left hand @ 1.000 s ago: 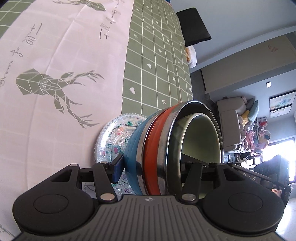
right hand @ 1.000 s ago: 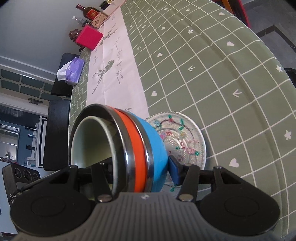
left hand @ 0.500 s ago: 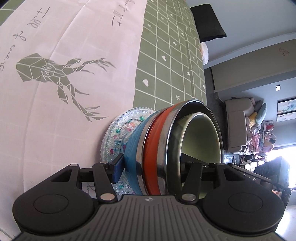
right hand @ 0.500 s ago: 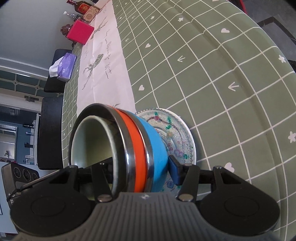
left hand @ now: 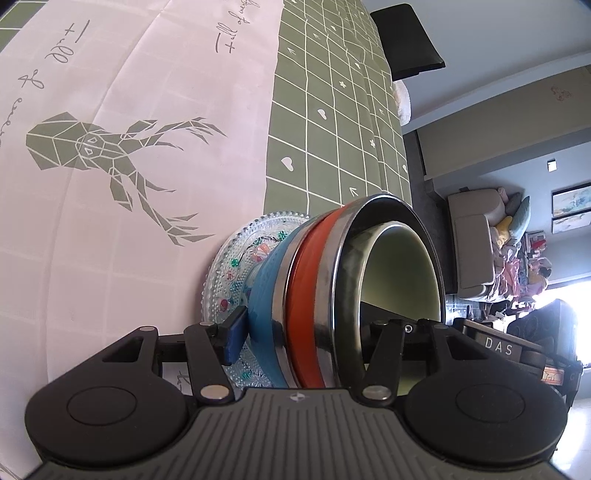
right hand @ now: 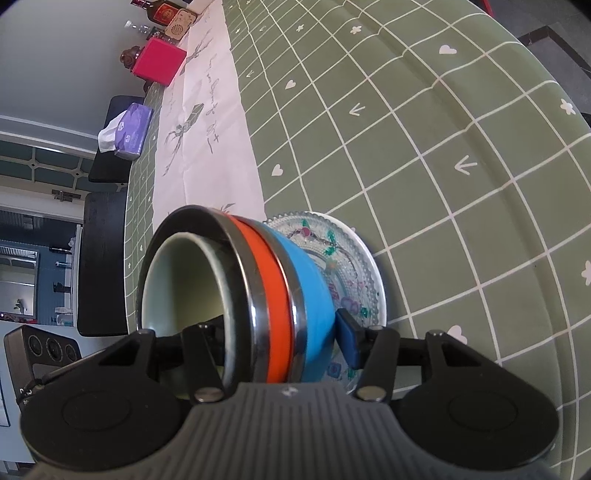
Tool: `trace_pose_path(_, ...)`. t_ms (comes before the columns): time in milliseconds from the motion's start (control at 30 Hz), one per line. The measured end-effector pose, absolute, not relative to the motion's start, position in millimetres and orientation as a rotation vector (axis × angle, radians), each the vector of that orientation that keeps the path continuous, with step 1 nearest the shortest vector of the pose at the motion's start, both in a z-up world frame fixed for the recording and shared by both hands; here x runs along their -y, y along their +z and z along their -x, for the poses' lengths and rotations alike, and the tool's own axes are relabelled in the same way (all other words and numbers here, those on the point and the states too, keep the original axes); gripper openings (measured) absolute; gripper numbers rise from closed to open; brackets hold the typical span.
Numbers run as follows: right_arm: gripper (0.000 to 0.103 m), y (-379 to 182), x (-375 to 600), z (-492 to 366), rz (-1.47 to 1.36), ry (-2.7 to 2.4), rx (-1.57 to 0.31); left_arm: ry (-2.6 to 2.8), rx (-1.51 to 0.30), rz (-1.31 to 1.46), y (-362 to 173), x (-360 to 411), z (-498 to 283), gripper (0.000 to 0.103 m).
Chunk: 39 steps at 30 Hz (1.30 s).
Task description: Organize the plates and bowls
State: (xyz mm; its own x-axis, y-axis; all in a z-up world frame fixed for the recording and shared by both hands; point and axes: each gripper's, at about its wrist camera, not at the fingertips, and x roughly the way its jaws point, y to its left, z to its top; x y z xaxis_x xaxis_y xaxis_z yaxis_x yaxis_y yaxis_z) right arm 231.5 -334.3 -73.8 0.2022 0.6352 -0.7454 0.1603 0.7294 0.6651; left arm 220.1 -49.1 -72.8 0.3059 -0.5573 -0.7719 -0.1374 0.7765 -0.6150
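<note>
The bowl stack [left hand: 332, 295] [right hand: 258, 295] sits between both grippers' fingers, over the glass plate [left hand: 236, 266] [right hand: 354, 266] just ahead. The left gripper [left hand: 306, 328] and right gripper [right hand: 280, 332] each pinch it, on the tablecloth [right hand: 443, 147].

In the left wrist view the counter [left hand: 155, 236] lies bare across the upper left, open to passage. In the right wrist view, bare cloth fills the right half, while a pink box [right hand: 159, 62], bottles [right hand: 155, 9] and a tissue pack [right hand: 127, 132] crowd the upper left. The nested bowls [right hand: 266, 295] and glass plate [right hand: 351, 266] block the lower centre.
</note>
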Motion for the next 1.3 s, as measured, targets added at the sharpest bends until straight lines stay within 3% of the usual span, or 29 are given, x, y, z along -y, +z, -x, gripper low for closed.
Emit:
trace_pose_path(100, 0.056, -72.6, 334.0, -232.0, -0.719, 0.372, -1.357, -0.319, -1.253, 0.670, -73.4, 46.9, -220.3, 0.061)
trace_pose_path(167, 0.074, -71.2, 335.1, -232.3, -0.721, 0.374, -1.354, -0.328, -1.252, 0.667, -73.2, 46.6, -219.8, 0.062)
trace_pose_path(300, 0.078, -63.1, 335.3, -231.5, -0.693, 0.379, -1.329, -0.344, -1.227, 0.644, -66.9, 45.4, -217.8, 0.072)
trace_pose_path(633, 0.080, -26.3, 330.8, -224.6, -0.572, 0.368, -1.231, -0.359, -1.015, 0.432, -16.1, 39.2, -197.8, 0.087)
trace_pose_path(1000, 0.087, 66.2, 299.1, -169.8, -0.140, 0.362, -0.838, -0.299, -0.714, 0.006, 52.3, 56.5, -140.1, 0.087)
trace_pose_path(1300, 0.089, 99.9, 278.6, -101.4, 0.043, 0.366, -0.572, -0.233, -0.558, -0.091, 68.0, 56.1, -81.0, 0.084)
